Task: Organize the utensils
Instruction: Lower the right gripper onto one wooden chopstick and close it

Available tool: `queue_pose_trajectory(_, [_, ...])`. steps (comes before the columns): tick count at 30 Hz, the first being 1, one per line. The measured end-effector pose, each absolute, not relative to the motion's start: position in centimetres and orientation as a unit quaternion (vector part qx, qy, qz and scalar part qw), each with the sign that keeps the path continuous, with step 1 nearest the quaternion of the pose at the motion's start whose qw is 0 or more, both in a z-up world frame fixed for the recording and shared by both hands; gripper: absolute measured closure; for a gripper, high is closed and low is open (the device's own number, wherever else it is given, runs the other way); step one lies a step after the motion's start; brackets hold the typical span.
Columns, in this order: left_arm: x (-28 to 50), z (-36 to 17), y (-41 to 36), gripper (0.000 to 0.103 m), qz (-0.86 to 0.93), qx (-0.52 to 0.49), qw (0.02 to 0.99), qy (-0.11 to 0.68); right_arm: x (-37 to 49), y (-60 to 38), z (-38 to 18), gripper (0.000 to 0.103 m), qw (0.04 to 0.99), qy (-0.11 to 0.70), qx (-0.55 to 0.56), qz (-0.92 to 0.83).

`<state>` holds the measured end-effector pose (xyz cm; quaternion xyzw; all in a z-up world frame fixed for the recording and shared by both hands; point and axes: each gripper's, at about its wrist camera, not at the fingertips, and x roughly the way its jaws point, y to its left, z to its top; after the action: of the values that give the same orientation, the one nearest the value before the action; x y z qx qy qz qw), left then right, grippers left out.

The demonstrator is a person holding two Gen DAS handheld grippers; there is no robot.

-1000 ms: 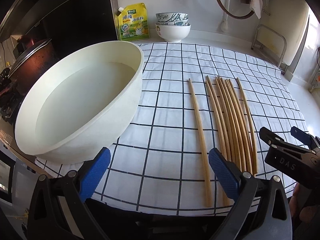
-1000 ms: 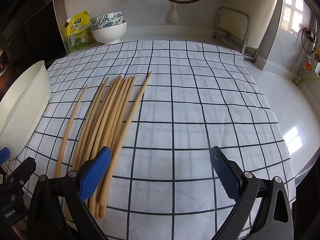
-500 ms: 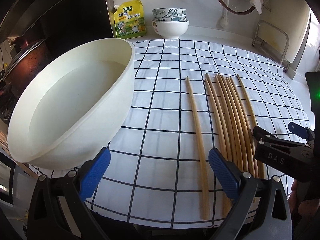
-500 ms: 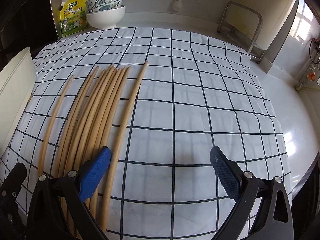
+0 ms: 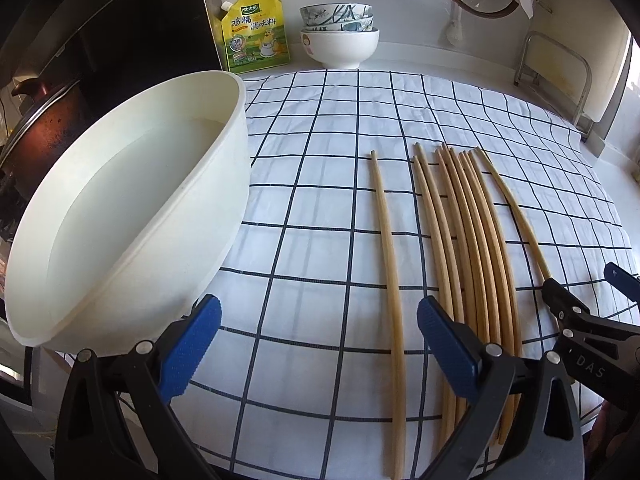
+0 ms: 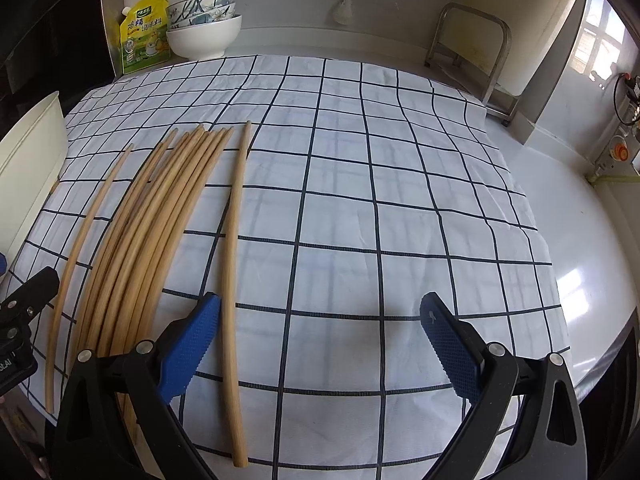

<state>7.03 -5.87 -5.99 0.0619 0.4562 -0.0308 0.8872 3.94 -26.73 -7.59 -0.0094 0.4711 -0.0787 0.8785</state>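
Several long bamboo chopsticks lie side by side on a white checked cloth. One single chopstick lies left of the main bunch, and another lies right of it. My left gripper is open low over the cloth, with the left single chopstick between its fingers, near the right one. My right gripper is open too, and the rightmost chopstick runs just inside its left finger. In the left wrist view the right gripper sits at the near end of that chopstick. Neither holds anything.
A big white basin stands on the cloth's left side, close to my left finger. A yellow pouch and stacked bowls stand at the back wall. A metal rack is back right. Bare white counter lies right of the cloth.
Both grippers have come lower and closer to the cloth. The right one shifted so the rightmost chopstick now lies between its fingers. The chopsticks have not moved.
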Motion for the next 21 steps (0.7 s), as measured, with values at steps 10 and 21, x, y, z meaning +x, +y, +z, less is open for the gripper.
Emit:
queue_pose_trajectory(10, [8.2,-7.5,-6.4,0.008,-0.051,0.039,0.874,0.482,4.9,-25.9,-7.6,0.013,0.892,0.448,-0.032,-0.059])
queue_pose_trajectory(21, [8.2,-7.4,-7.2,0.036,-0.077,0.039,0.877,0.473,5.1,-24.2,-7.5,0.06,0.897,0.442,-0.028,-0.005])
